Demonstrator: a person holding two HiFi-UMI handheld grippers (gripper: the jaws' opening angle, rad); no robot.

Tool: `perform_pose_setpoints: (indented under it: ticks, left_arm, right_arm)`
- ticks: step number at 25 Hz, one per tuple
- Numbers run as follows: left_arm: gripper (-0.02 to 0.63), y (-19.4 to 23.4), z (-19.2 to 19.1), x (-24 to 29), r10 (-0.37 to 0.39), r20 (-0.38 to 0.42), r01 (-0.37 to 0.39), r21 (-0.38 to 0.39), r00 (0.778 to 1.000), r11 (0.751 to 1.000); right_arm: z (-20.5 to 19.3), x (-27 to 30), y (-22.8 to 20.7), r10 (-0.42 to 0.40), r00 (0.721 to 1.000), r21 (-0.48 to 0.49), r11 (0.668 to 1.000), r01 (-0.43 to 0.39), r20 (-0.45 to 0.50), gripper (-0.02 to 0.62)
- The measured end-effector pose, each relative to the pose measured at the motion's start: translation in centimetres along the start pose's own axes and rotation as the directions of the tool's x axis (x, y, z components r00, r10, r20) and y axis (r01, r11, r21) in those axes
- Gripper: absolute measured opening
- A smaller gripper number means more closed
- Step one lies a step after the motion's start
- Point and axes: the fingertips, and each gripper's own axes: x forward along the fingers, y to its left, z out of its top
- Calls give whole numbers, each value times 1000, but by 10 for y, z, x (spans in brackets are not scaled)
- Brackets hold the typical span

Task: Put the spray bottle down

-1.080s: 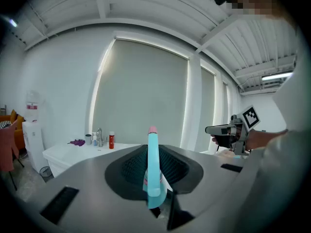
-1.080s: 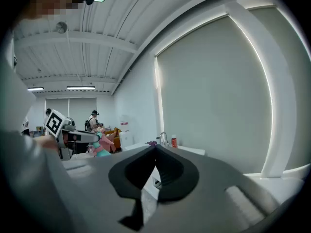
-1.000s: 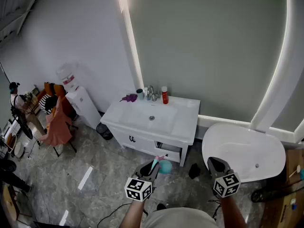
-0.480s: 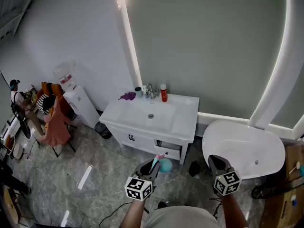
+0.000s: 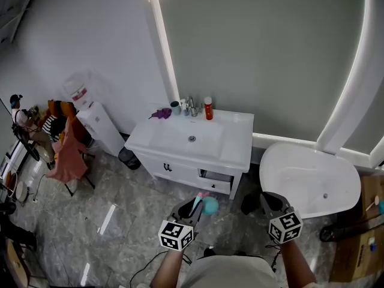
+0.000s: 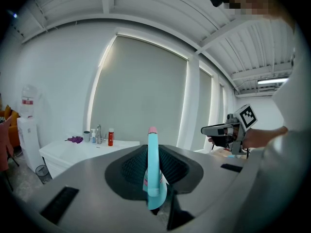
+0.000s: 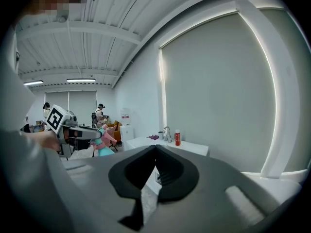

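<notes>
**A:** Where was the bottle (image 5: 208, 206) when we looked?

**B:** It was in our left tool (image 5: 193, 205), out over the floor (image 5: 138, 203) and well short of the table (image 5: 237, 147). The pads were pinched on its narrow upper part. A slim teal piece with a pink tip stood up between them, and the round teal body sat just past the tool's tip.

**A:** And our right tool (image 5: 271, 201)?

**B:** Its pads were pressed together on nothing, and it was held well apart from the bottle.

**A:** How did we think the bottle would handle?

**B:** We took it for smooth, thin plastic. That would make it light, unless it was full, and we couldn't tell how much liquid was in it. We expected the body to give under a hard squeeze and to slide in the pads. The neck under the pink head looked stiffer.

**A:** So the neck was where we wanted to hold it?

**B:** Yes, high up and clear of the trigger, so a firmer pinch wouldn't spray anything. Held that high, the body could swing, so we wanted it upright before its base touched down.

**A:** What worried us most?

**B:** It could tip over. A round body on a small base might fall or roll if we let go while it was tilted.
</notes>
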Motion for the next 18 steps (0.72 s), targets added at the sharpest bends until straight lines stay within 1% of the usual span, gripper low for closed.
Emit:
perform_pose_setpoints:
  ticks: [11,18]
  left_arm:
    - [67,30,-12,-16,-57,-13,57,8,998,998]
    - [67,44,-12,-6,-67,-15,67,-6,998,998]
  right_arm:
    - [-12,9,30,-61,998,40,997,61,2,11]
    - [-13,22,25,-76,997,45,996,77,-19,10]
